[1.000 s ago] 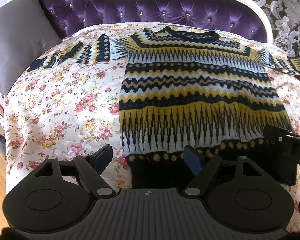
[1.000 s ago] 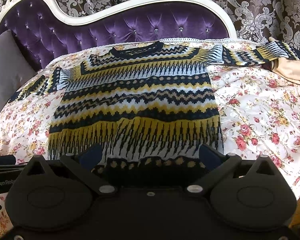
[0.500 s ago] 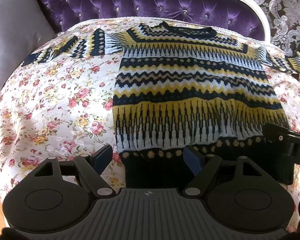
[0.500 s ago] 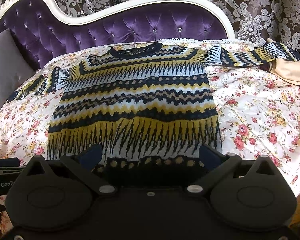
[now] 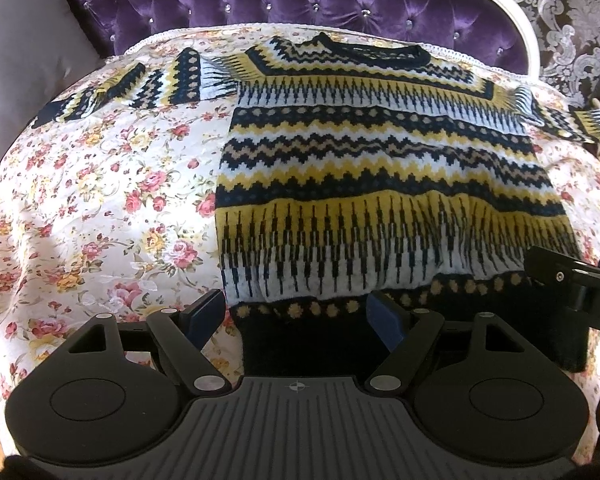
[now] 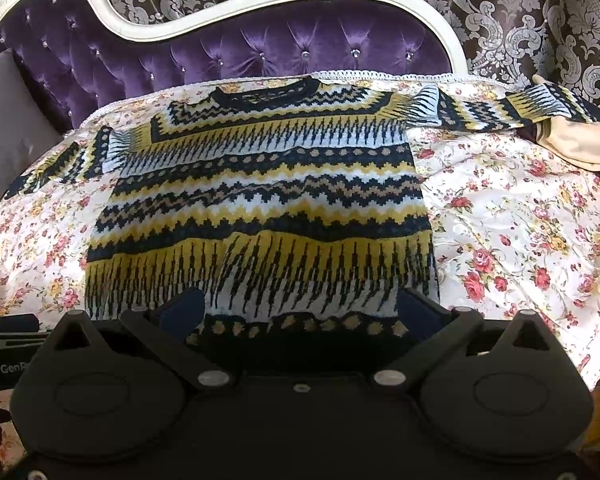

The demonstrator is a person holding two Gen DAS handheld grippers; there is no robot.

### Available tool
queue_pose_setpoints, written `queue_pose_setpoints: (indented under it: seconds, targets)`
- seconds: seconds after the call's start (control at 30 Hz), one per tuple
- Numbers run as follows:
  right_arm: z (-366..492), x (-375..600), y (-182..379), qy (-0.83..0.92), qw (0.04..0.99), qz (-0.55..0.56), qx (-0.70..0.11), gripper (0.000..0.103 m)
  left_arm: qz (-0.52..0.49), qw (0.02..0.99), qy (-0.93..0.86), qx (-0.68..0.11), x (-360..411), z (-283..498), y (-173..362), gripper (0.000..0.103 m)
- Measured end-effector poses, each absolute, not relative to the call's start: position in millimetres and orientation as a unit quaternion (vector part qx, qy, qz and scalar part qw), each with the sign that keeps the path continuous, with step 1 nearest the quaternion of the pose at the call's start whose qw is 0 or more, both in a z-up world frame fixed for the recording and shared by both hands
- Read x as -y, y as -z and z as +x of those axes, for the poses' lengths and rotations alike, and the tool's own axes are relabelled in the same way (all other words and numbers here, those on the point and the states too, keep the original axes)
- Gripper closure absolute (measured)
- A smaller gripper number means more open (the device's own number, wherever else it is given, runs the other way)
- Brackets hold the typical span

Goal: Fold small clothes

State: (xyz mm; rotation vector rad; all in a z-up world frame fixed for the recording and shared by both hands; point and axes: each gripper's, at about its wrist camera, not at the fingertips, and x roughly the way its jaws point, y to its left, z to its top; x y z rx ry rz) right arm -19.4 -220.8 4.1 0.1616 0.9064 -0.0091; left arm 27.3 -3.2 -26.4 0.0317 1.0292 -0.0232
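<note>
A knitted sweater (image 5: 380, 184) in yellow, black and white bands lies flat and face up on a floral bedspread (image 5: 100, 200), its collar at the far end. Both sleeves are stretched out sideways: the left sleeve (image 5: 140, 84) and the right sleeve (image 6: 500, 112). My left gripper (image 5: 296, 314) hovers open over the left part of the black bottom hem. The right gripper (image 6: 300, 312) is open over the right part of the sweater's (image 6: 260, 208) hem. Neither gripper's fingers pinch the cloth. The right gripper's body (image 5: 572, 292) shows at the edge of the left wrist view.
A purple tufted headboard (image 6: 260, 52) with a white frame rises behind the collar. A grey pillow (image 5: 24, 72) leans at the far left. A beige cloth (image 6: 580, 148) lies under the right sleeve's end. Floral bedspread (image 6: 520, 240) spreads to either side of the sweater.
The left wrist view has drifted slightly, so the sweater sits a little higher and further left in it. Both grippers stay open and the sweater has not moved.
</note>
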Motion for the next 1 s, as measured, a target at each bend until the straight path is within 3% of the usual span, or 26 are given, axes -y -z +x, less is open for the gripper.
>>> queue_pose_setpoints:
  seconds: [0.57, 1.0]
  targets:
    - [3.7, 244.2, 11.3, -0.018, 0.868, 0.131, -0.478, 0.001, 0.011, 0.857, 0.03, -0.514, 8.5, 56.1, 39.3, 0.026]
    - [91.4, 361.3, 32.9, 0.097, 0.853, 0.195, -0.475, 0.001, 0.025, 0.868, 0.023, -0.495, 16.9, 161.0, 48.0, 0.026]
